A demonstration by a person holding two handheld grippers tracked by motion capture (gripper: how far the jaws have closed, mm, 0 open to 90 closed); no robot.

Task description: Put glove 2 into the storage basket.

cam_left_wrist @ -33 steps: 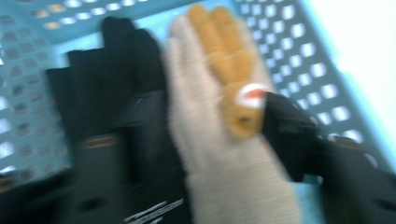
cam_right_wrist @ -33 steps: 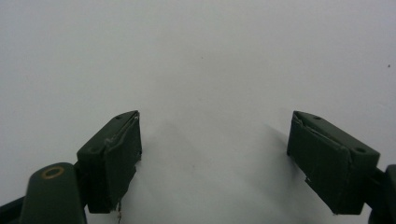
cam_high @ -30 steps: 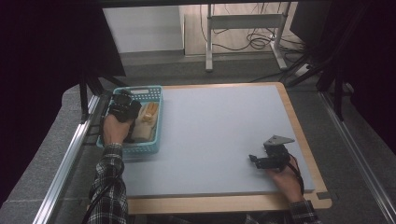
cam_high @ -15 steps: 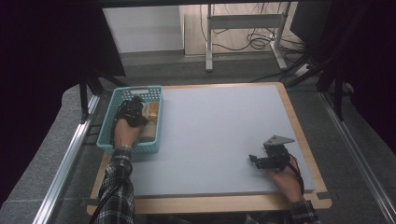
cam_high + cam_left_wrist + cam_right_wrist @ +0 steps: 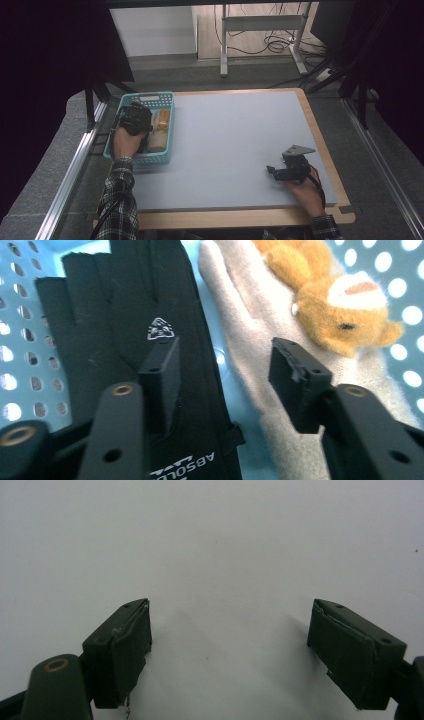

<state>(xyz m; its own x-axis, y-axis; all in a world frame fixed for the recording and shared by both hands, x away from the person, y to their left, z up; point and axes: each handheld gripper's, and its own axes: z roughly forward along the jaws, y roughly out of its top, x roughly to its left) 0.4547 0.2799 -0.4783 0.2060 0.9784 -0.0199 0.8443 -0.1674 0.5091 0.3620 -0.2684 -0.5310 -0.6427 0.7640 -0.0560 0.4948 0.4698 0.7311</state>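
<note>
Nearest me, the right gripper (image 5: 274,171) rests on the grey mat (image 5: 235,140), jaws wide apart, well right of the blue basket (image 5: 165,97). Farther off, the left gripper (image 5: 222,367) hangs inside that basket, jaws apart over a black glove (image 5: 115,300) and beige glove (image 5: 250,335), with a plush bear (image 5: 340,300) beyond.

Both sleeves (image 5: 117,200) are a dark plaid with pale lines. The left gripper (image 5: 222,370) has matte black jaws with blocky pads, brass-ringed holes and small screw holes. The right gripper (image 5: 230,645) looks dark green-black, its pad edges chipped, and carries a grey three-cornered plate (image 5: 298,149).
</note>
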